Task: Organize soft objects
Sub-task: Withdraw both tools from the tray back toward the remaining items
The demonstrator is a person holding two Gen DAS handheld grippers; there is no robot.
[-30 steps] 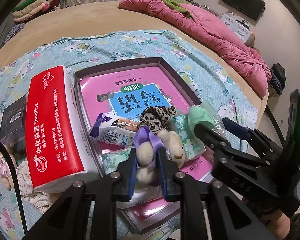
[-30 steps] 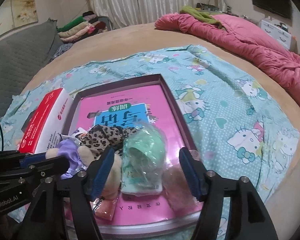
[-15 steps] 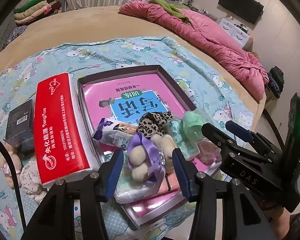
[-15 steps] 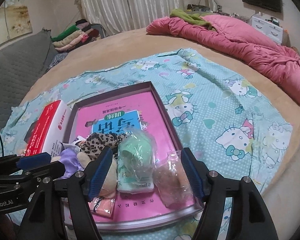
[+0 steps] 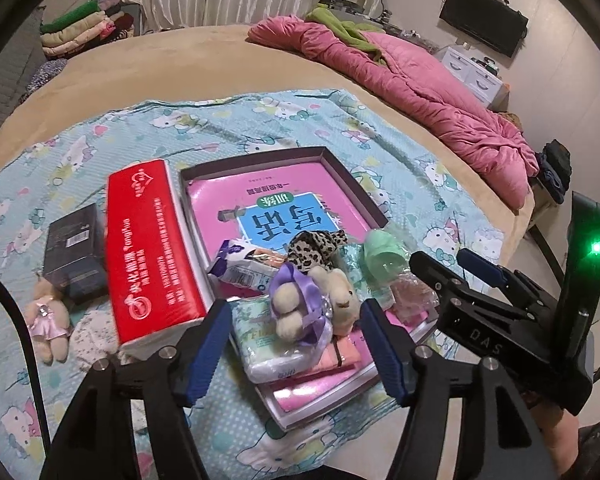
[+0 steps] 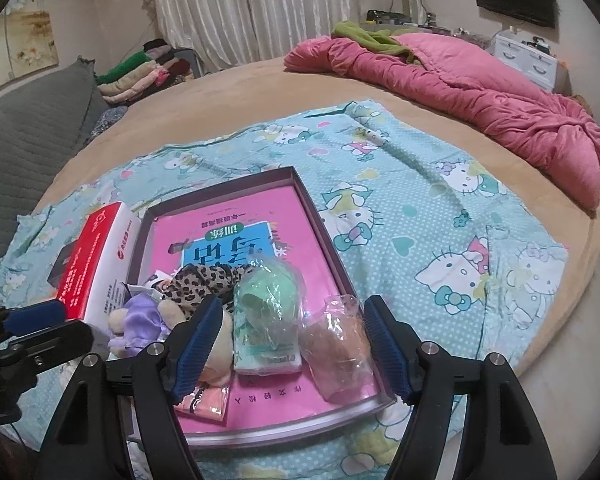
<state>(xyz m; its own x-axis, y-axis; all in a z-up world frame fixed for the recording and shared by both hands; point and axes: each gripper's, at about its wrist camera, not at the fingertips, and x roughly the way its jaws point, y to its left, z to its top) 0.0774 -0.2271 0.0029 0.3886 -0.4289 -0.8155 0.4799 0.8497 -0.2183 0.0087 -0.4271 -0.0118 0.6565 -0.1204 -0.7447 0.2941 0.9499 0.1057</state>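
Note:
A shallow box with a pink book inside lies on the Hello Kitty sheet. In it lie a small plush bear with a purple ribbon, a leopard scrunchie, a green item in a clear bag, a tissue pack, a snack packet and a pinkish bagged item. My left gripper is open just behind the plush bear, not touching it. My right gripper is open above the box's near end.
A red tissue box stands left of the box, a black box beyond it. A second small bear in pink and a floral cloth lie at the left. A pink quilt lies at the far right.
My left gripper opened, let go of the purple-ribbon bear in the box and pulled back. My right gripper stayed open and drew back a little.

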